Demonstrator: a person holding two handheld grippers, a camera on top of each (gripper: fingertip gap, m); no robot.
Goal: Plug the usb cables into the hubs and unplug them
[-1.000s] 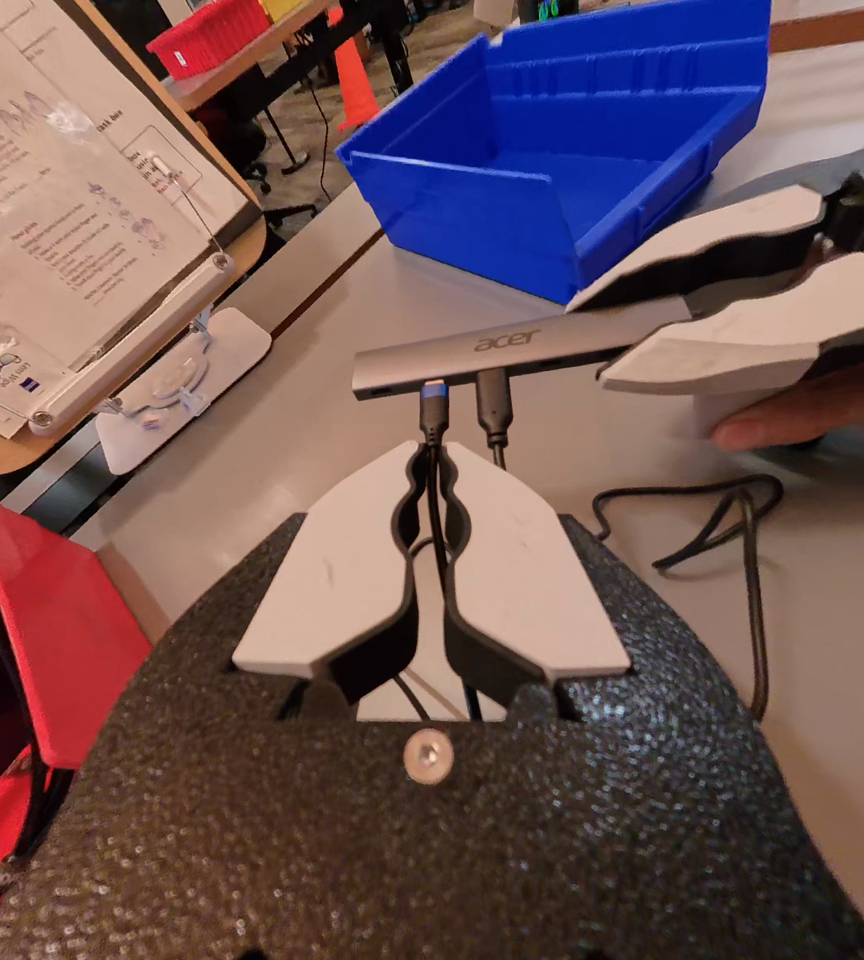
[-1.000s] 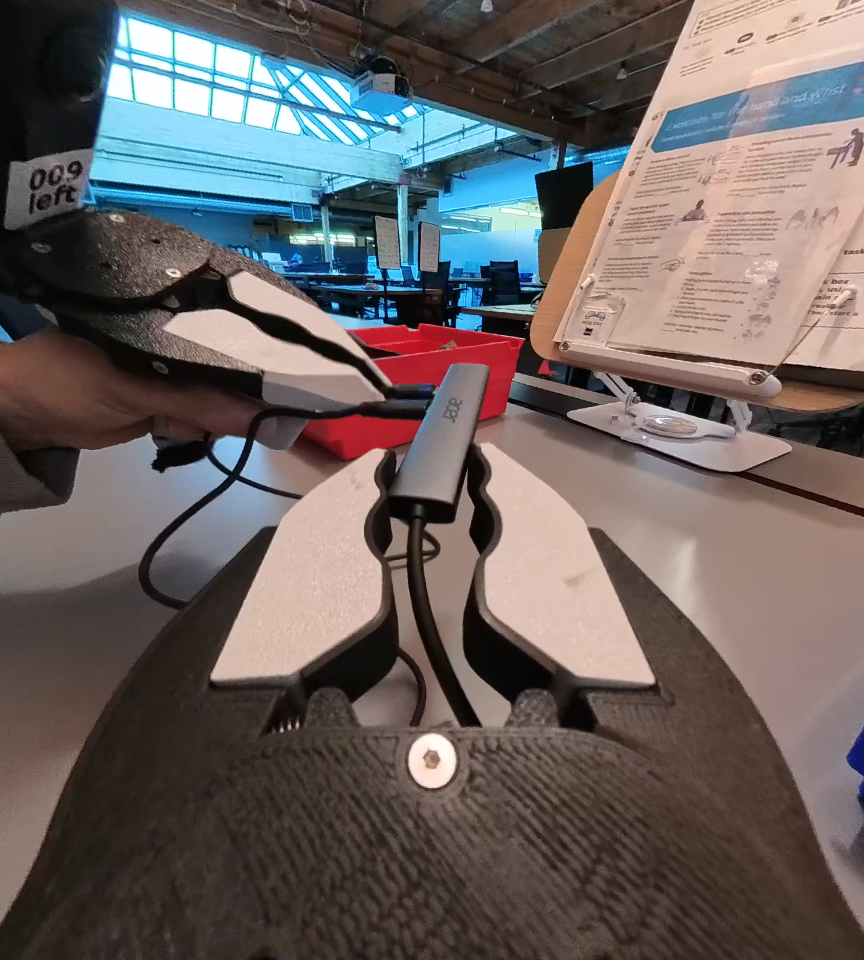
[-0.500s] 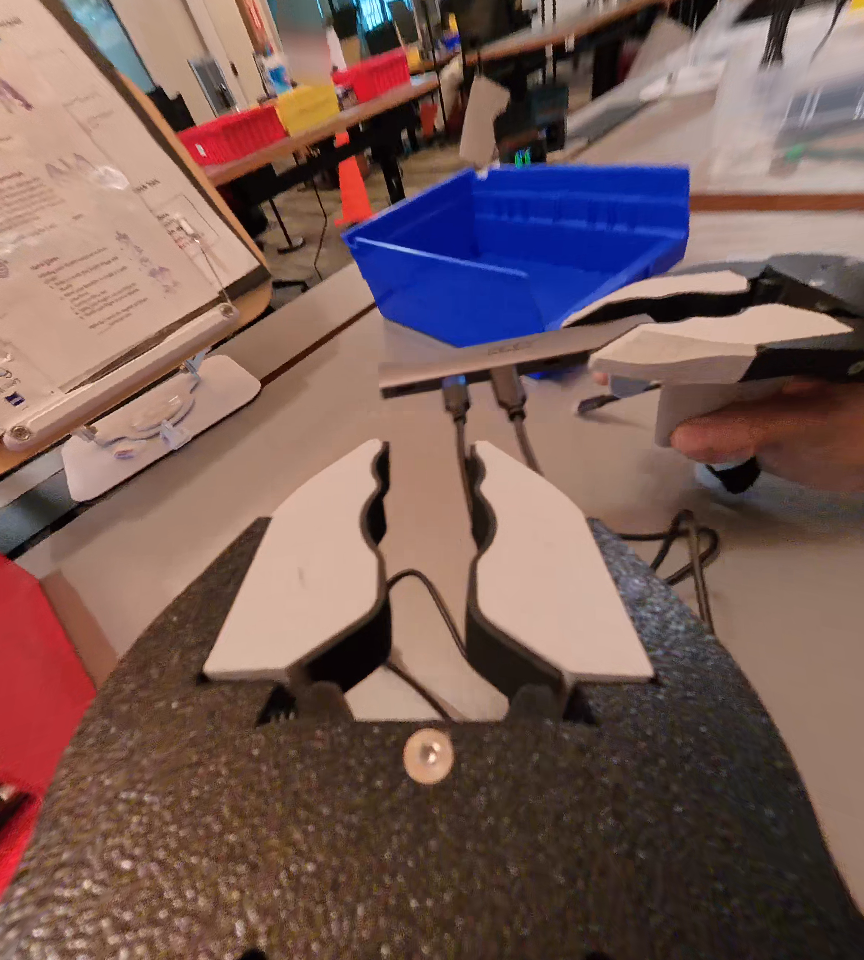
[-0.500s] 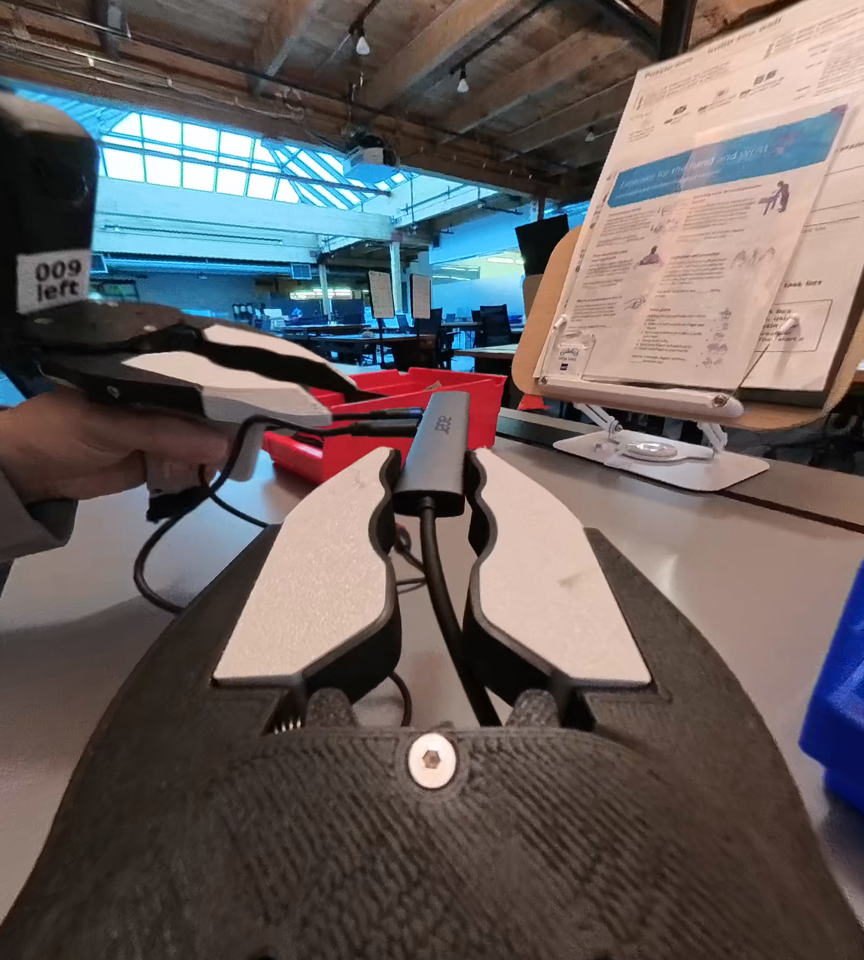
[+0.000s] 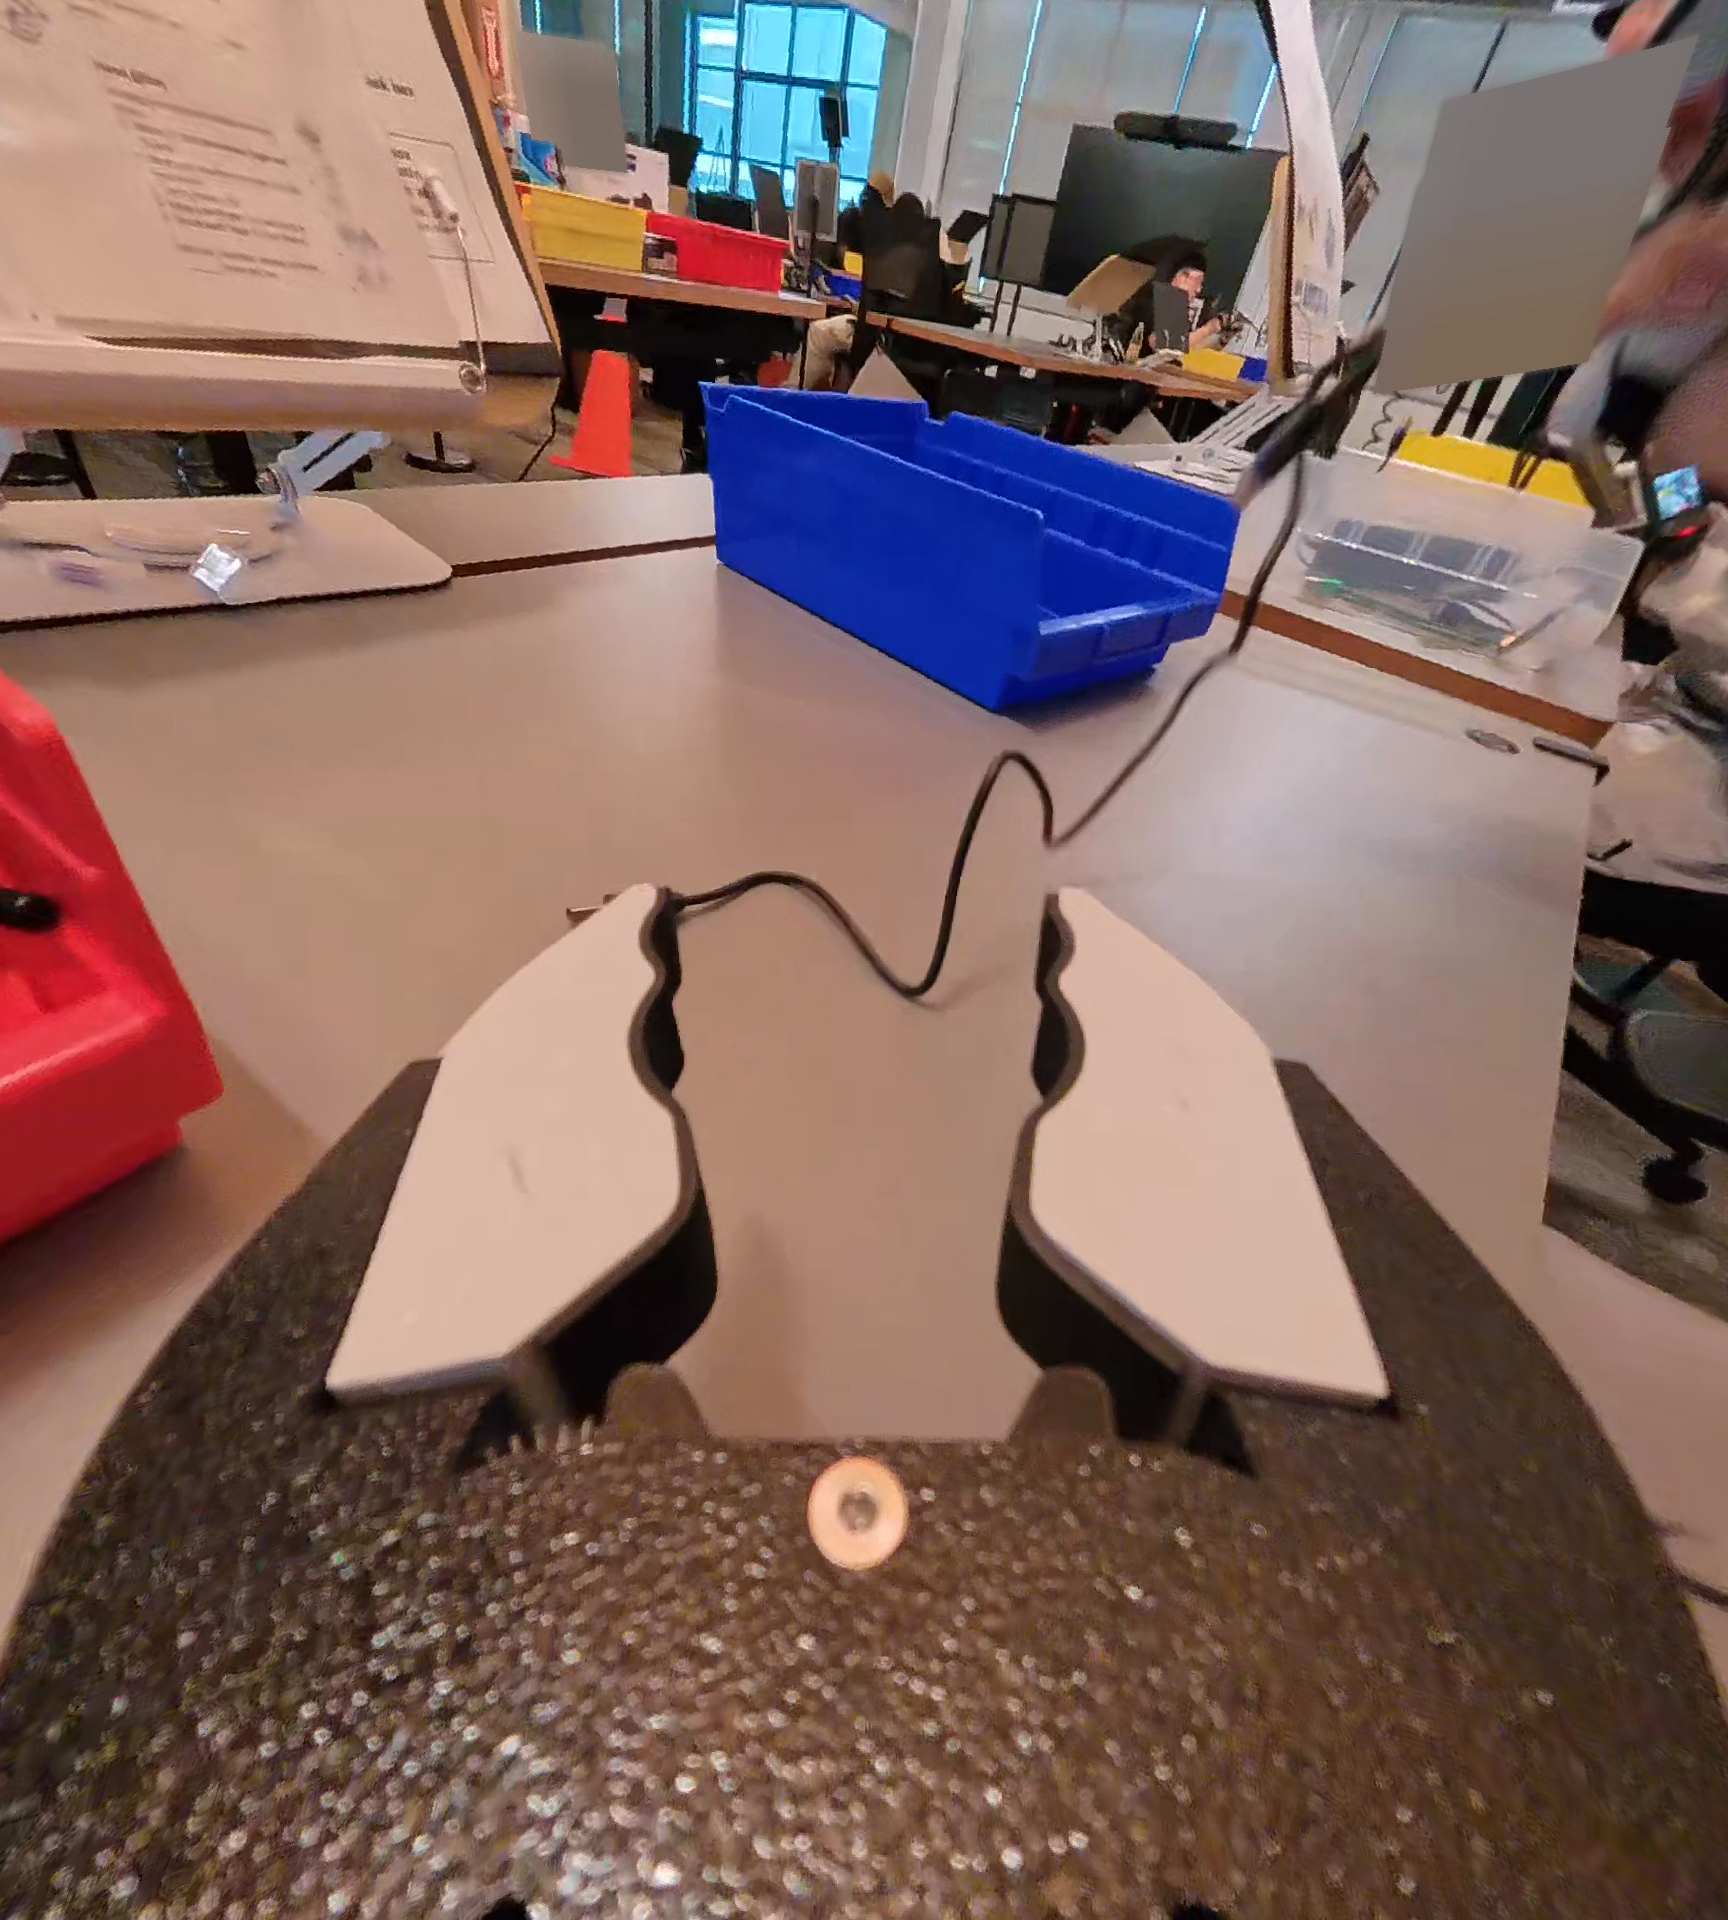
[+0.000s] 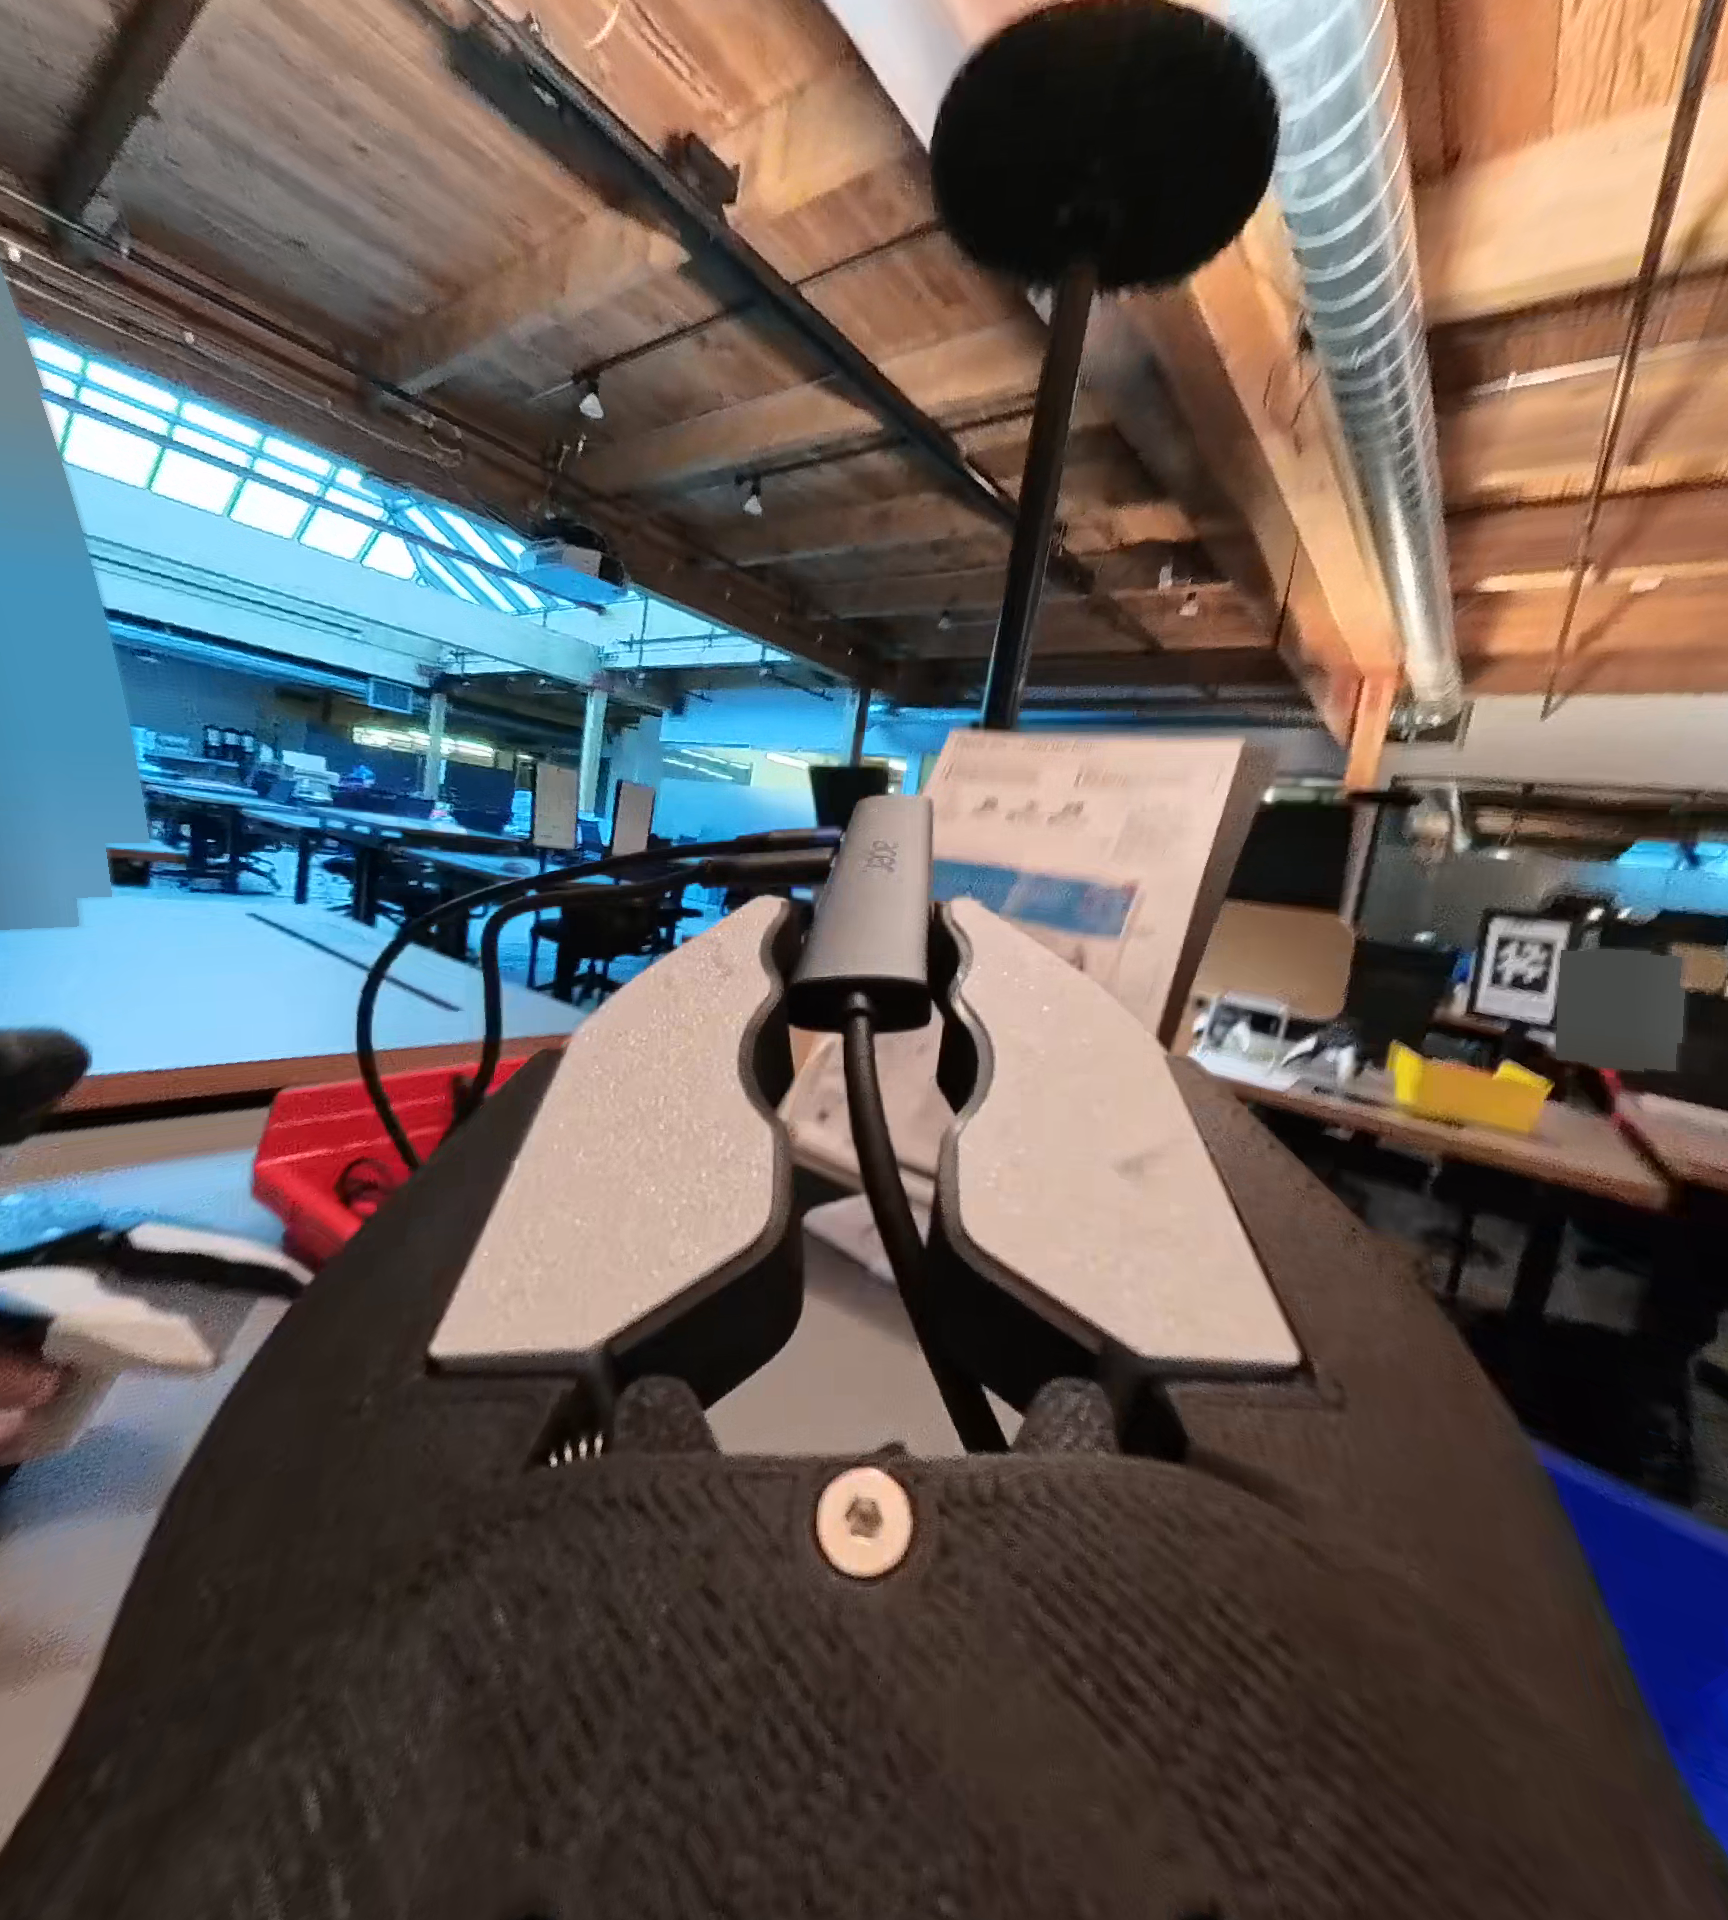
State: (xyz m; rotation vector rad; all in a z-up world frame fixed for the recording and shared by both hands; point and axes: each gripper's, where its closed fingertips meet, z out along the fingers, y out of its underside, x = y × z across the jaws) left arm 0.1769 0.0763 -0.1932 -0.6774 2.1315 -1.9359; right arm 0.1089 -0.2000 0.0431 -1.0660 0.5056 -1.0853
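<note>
My right gripper [image 6: 865, 951] pinches the slim grey metal USB hub [image 6: 868, 914] at its cable end, raised high off the worktop with two black cables [image 6: 486, 935] plugged in at 9 o'clock; my left gripper [image 5: 855, 925] is spread, empty. Hub judged light, rigid, slick; cables limp, so grasp the stiff plug. Grey worktop [image 5: 486, 748] smooth; blue plastic bin [image 5: 953, 540] at 1 o'clock.

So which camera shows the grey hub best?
The right wrist view: the hub sits close up, clamped in the right gripper, two cables plugged into its side. The left wrist view shows it only small and blurry, far right.
</note>
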